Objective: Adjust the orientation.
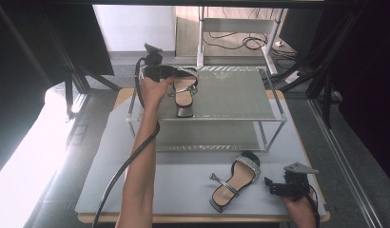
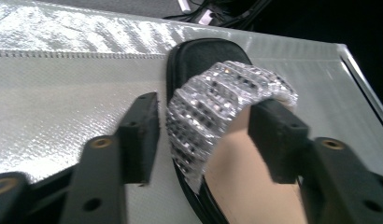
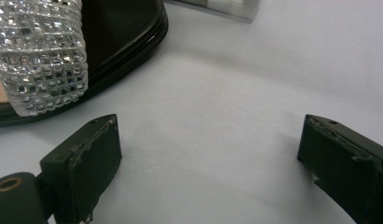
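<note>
Sandal (image 2: 227,107) sits between my left gripper's (image 2: 203,135) parted jaws, on the rack's top shelf (image 1: 231,95), far left; the pads flank its jewelled strap without pressing. My right gripper (image 3: 208,154) rests on the near right of the surface (image 1: 183,180), jaws wide apart, with the second sandal (image 1: 233,183) just left of it.

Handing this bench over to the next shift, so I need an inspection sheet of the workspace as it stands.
Surface: grey mat on the table, bare around the shoe.
Job's things: one sandal on the rack's top shelf; its mate on the mat.
Clutter: nothing seen.
Grippers: left gripper open, jaws astride the shelved sandal's rhinestone strap, pads off it; right gripper open over bare mat beside the mate.
Cables: left gripper's cable trails off the table's near edge.
Surroundings: loose wires on the floor behind.
</note>
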`<state>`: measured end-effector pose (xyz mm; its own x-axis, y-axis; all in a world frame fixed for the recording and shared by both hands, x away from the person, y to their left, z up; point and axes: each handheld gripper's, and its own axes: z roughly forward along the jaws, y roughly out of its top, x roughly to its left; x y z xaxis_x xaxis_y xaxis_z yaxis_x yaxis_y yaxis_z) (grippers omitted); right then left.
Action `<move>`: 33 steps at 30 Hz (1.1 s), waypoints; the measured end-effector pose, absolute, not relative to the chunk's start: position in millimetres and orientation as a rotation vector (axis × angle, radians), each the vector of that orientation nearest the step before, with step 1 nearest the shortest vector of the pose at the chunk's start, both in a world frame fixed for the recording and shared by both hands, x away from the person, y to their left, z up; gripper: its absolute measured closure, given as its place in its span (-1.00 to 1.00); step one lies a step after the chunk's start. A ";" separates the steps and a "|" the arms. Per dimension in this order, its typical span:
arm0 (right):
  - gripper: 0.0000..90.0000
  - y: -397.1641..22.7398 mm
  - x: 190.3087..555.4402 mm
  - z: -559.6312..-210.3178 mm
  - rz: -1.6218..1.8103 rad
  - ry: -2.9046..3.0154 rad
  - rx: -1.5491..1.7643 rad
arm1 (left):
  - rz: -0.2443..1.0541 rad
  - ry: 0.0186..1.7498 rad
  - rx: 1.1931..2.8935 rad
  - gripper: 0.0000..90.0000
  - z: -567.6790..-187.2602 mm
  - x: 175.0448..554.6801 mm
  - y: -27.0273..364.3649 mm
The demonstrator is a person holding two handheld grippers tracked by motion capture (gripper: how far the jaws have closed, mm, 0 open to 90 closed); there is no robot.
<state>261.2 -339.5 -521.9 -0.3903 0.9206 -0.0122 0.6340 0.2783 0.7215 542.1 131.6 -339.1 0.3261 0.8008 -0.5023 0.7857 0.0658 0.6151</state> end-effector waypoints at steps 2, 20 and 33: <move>-0.88 -339.5 261.2 -521.9 0.894 2.123 1.397 | 0.040 1.418 1.719 -0.20 -337.3 539.5 133.0; -0.88 -339.4 261.1 -521.9 0.894 2.123 1.398 | 0.108 1.304 1.756 -0.69 -321.1 510.6 146.1; -0.88 -339.3 261.1 -521.9 0.894 2.123 1.398 | 0.141 1.270 1.746 -1.00 -316.5 484.0 172.8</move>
<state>261.1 -339.3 -521.9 -0.3897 0.9209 -0.0132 0.6341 0.2787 0.7213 484.0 172.8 -316.5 0.4560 0.7925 -0.4049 0.6846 -0.0217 0.7286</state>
